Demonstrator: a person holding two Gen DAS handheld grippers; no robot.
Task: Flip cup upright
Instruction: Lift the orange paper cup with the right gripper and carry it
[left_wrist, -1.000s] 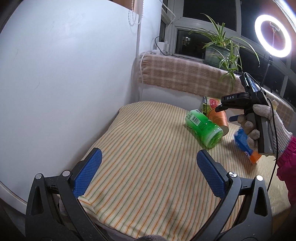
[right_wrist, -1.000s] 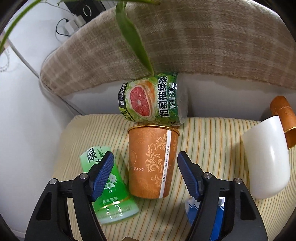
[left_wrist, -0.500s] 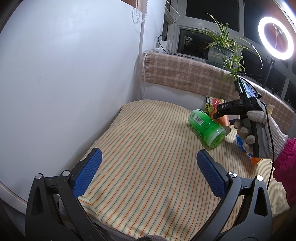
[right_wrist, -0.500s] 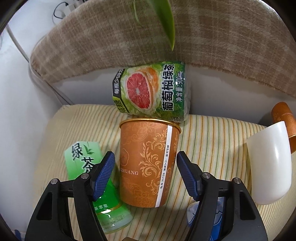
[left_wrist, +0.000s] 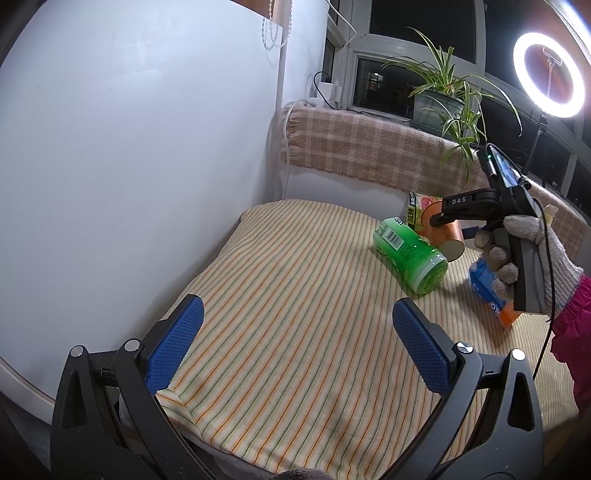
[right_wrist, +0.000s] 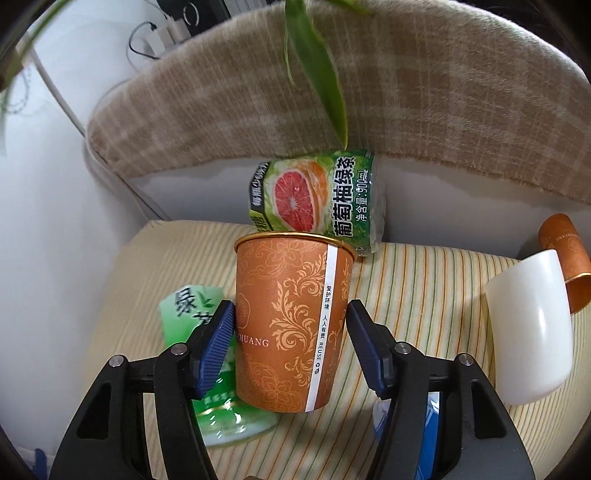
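The right gripper (right_wrist: 291, 347) brackets the orange patterned paper cup (right_wrist: 291, 317); the blue ribbed pads flank its walls, and contact cannot be confirmed. The cup's long axis is near vertical, gold rim uppermost, above the striped cloth (right_wrist: 406, 280). A green tea bottle (right_wrist: 207, 369) lies alongside; a white cup (right_wrist: 532, 328) lies nearby. The left gripper (left_wrist: 295, 343) is spread wide, holding nothing.

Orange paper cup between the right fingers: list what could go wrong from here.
1. The orange patterned paper cup is thin; the right gripper closing hard may crush it.
2. The green plastic tea bottle lies right beside the cup; the left-hand finger overlaps it and may nudge it.
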